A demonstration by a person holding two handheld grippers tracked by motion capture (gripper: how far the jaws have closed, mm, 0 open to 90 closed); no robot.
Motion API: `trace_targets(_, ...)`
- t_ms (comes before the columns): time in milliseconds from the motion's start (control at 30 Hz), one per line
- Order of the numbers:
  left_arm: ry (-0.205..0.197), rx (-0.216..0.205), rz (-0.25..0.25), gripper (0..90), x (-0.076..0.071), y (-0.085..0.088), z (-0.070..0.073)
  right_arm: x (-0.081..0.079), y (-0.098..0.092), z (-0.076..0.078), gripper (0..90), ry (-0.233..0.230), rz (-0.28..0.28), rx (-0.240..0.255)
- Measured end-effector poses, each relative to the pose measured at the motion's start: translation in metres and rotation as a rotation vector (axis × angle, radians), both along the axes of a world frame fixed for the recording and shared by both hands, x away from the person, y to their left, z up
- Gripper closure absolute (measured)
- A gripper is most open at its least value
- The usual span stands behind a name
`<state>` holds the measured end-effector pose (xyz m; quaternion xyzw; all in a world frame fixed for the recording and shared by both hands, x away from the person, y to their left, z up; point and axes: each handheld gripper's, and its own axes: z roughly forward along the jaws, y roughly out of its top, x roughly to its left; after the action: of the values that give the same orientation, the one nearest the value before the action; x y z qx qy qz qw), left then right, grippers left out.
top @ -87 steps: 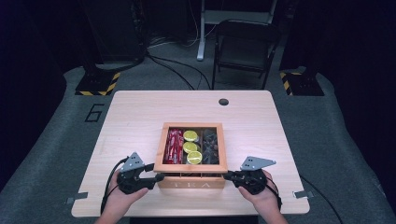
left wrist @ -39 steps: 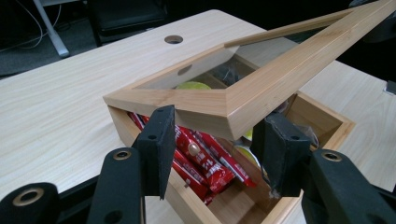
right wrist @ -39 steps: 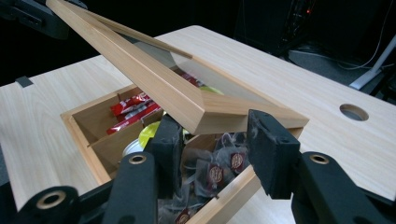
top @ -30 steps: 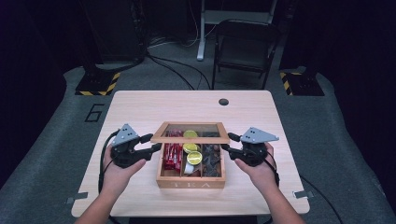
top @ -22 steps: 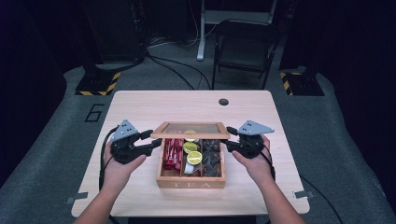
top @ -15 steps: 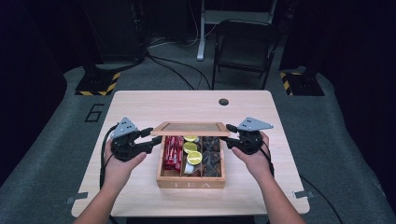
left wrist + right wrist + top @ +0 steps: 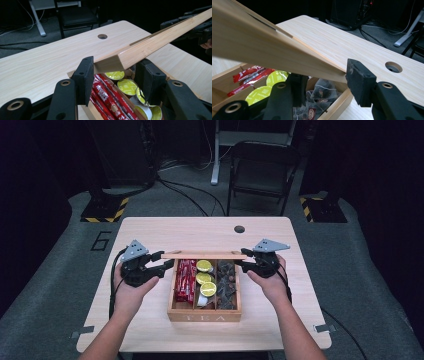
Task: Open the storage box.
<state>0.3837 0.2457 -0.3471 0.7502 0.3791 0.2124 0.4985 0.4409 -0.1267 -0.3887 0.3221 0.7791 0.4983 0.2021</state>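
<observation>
Right now you hold the wooden lid raised over the far edge of the tea box, tilted up from its hinge side. Your left gripper clamps the lid's left end, one pad against its end face. Your right gripper pinches the lid's right end. Inside the box, red sachets fill the left compartment, yellow-topped capsules the middle, dark tea bags the right.
</observation>
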Motion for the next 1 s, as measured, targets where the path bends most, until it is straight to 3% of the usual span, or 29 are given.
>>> trace_targets(400, -0.002, -0.028, 0.011, 49.4, 0.003, 0.000, -0.003, 0.005, -0.003, -0.001, 51.7, 0.002, 0.016, 0.025)
trace_targets(567, 0.011, -0.030, 0.018, 45.2, 0.003, -0.001, -0.007, 0.009, -0.004, 0.001, 51.6, 0.012, 0.008, 0.053)
trace_targets(833, 0.025, -0.015, 0.052, 44.3, -0.007, 0.003, -0.026, 0.015, -0.003, 0.004, 52.0, 0.012, 0.000, 0.066)
trace_targets(867, 0.042, -0.038, 0.064, 44.2, -0.009, 0.006, -0.032, 0.014, -0.003, 0.005, 52.0, 0.015, -0.001, 0.061)
trace_targets(1000, 0.063, -0.027, 0.073, 43.7, -0.007, 0.006, -0.043, 0.015, -0.002, 0.005, 52.0, 0.011, 0.001, 0.059)
